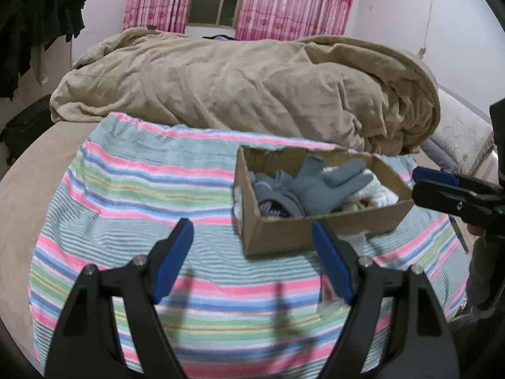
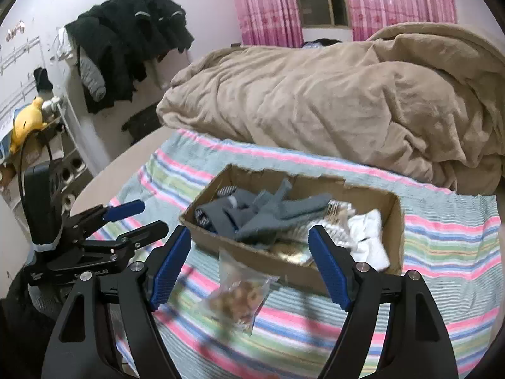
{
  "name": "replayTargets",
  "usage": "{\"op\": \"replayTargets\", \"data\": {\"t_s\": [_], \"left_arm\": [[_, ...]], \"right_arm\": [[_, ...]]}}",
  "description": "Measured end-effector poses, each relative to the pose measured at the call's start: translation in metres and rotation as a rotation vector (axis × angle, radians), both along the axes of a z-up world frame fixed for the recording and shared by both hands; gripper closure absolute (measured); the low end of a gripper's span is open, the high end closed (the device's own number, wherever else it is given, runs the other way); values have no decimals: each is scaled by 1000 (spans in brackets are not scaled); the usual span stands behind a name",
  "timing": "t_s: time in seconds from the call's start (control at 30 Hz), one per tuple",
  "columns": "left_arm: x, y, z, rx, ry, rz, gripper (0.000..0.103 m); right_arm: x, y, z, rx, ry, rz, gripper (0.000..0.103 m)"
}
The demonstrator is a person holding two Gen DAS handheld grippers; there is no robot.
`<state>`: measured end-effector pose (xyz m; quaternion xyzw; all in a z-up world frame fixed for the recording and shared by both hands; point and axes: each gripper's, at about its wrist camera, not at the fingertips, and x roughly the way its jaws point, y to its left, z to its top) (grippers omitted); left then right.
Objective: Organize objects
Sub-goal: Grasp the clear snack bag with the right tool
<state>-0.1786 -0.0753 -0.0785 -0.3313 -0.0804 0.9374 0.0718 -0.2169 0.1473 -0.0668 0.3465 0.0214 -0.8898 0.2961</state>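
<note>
I hold both grippers, left [image 1: 252,259] and right [image 2: 249,262], low over the bed's striped towel [image 1: 132,189], fingers spread, empty. The cardboard box [image 1: 284,237] of gloves lies lengthwise left-to-right ahead; a clear bag [image 2: 240,293] sits before it.

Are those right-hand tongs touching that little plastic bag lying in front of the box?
Apart. The right wrist view shows the right tongs open and empty, striped blanket visible between both fingers and the plastic bag.

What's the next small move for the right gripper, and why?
Probably lower the right gripper onto the clear snack bag and close. Its fingers are open and empty, and the bag lies on the striped towel just outside the cardboard box, apparently the only loose item.
</note>
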Motion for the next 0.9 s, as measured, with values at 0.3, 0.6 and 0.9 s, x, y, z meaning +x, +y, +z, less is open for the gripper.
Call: {"op": "replayTargets", "data": {"t_s": [0.3,0.6,0.9], "left_arm": [[4,6,-20,-42,-50,-26,24],[3,8,-38,-57,-105,-40,24],[2,19,-54,-75,-151,-61,24]], "right_arm": [[-1,-17,-25,49,-60,54,23],[-11,-31,-68,101,-190,53,23],[-11,-40,-92,140,-206,71,39]]}}
